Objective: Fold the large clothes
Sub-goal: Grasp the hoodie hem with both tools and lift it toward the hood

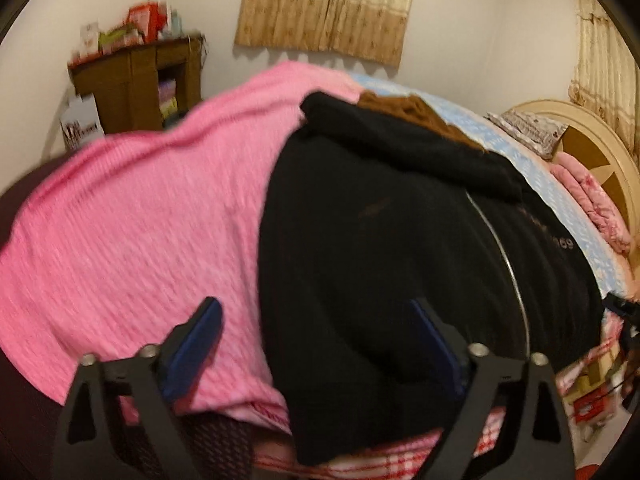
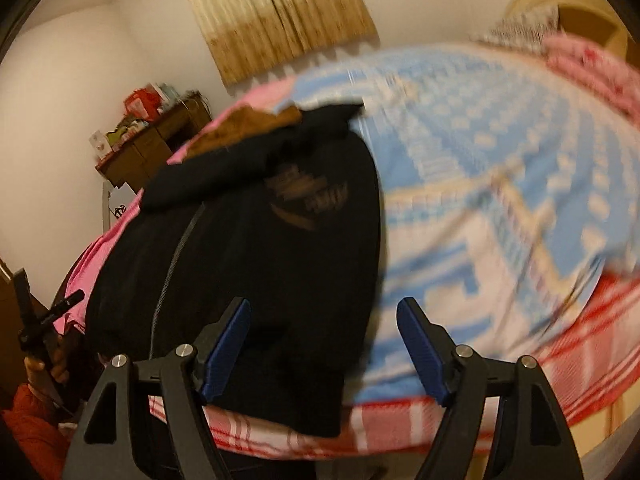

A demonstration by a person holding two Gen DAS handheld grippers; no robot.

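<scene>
Black zip jacket (image 1: 400,240) lies flat on the bed, front up, zipper running along its length, hood or collar end toward the far side, hem at the near edge and hanging slightly over the red-checked sheet (image 2: 280,436). Its left side overlaps a pink knitted blanket (image 1: 132,220); its right side rests on a blue-and-white patterned cover (image 2: 500,200). A brown garment (image 1: 416,114) lies just beyond the collar, touching it. Both sleeves appear already tucked in, though the dark cloth and motion blur make that uncertain.

My left gripper (image 1: 316,344) hangs above the jacket's near left edge, jaws wide apart, nothing between them; one finger sits over pink, the other over black. My right gripper (image 2: 324,348) hangs above the near right edge, jaws also well apart and empty, straddling the boundary between black fabric and blue cover.

Judgement: the step in hand is taking the hem corners to fold the body up toward the collar. Notes for doing it well:
- Lower each gripper until one finger slides beneath the jacket edge only. On the left, risk of catching the pink blanket too.
- Take both corners at matching positions along the hem, so the fold line comes out square to the zipper.
- Pinch all layers of the corner, or the underside may trail.
- Lift together and carry the hem over evenly.
- Stop short of the brown garment.
</scene>
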